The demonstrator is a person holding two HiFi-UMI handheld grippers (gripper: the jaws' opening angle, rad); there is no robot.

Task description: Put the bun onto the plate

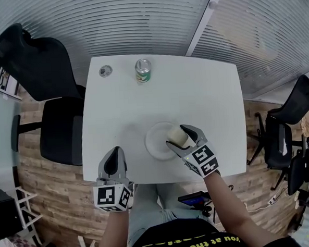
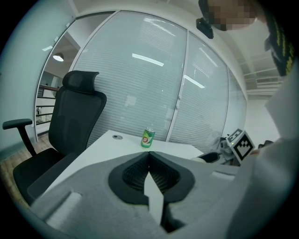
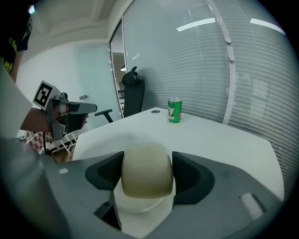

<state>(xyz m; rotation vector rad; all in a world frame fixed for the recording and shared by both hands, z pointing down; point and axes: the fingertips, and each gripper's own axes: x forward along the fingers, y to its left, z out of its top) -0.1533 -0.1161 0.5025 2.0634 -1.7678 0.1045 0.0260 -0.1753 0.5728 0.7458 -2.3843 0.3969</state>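
Note:
A pale, rounded bun (image 3: pixel 146 170) is squeezed between the two dark pads of my right gripper (image 3: pixel 146 173), which is shut on it. In the head view the bun (image 1: pixel 178 135) hangs over the right part of the white plate (image 1: pixel 155 142) near the table's front edge. The plate (image 3: pixel 140 205) shows just below the bun. My left gripper (image 1: pixel 114 160) rests at the table's front left, its jaws closed together with nothing between them (image 2: pixel 149 173).
A green drink can (image 1: pixel 143 70) stands at the far side of the white table (image 1: pixel 205 91), with a small round metal cap (image 1: pixel 105 71) to its left. A black office chair (image 1: pixel 45 85) stands left of the table, another (image 1: pixel 291 133) at the right.

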